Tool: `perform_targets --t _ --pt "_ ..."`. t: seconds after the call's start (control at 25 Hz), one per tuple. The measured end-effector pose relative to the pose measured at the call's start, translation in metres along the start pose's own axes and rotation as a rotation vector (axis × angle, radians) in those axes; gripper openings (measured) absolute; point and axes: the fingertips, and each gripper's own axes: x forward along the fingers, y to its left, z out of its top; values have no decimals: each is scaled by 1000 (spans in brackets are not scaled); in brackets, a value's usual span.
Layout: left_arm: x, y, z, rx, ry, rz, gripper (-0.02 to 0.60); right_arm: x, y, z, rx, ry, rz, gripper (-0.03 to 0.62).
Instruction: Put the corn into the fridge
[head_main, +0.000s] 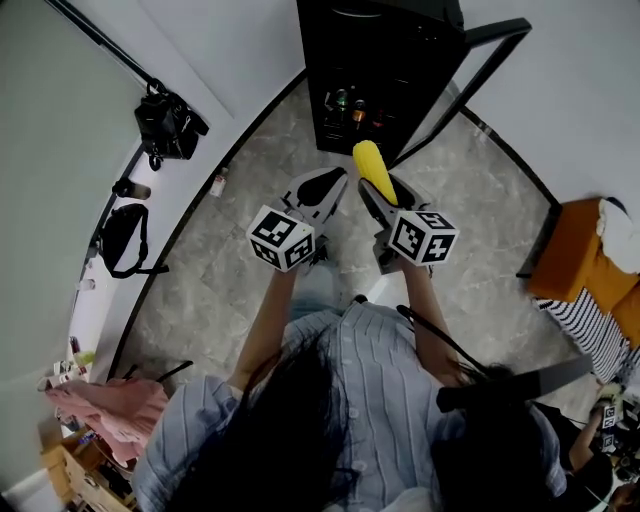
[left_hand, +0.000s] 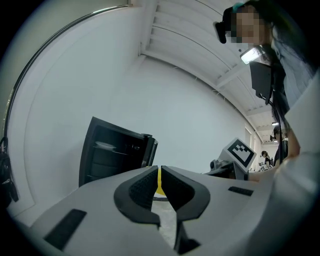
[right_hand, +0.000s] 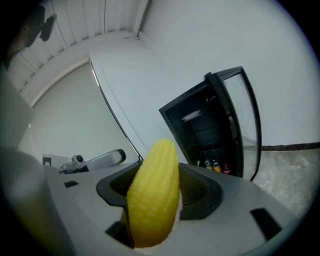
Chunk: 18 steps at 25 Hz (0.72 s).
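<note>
Pinching corn (right_hand: 152, 192) in my right gripper (head_main: 385, 192) — left gripper (left_hand: 160, 182) pressed together, empty; it's sticking out far, risking slipping before fridge (right_hand: 210, 130) ahead.

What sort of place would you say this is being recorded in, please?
Probably a plain indoor room, more workspace than kitchen: a small black fridge stands open on the marble-look tiled floor by bare white walls, bags sit along the wall, and an orange seat sits nearby.
</note>
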Motion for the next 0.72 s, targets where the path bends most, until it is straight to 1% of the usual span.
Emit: perform_targets --t 0.2,0.36,0.72 --pt "1 47 9 -29 -4 2 8 37 6 8 4 10 -20 249" --pt "7 75 14 -43 0 -17 9 58 5 14 15 5 -49 249" --pt "20 107 16 -60 18 -87 9 87 -7 24 42 -34 -121 249"
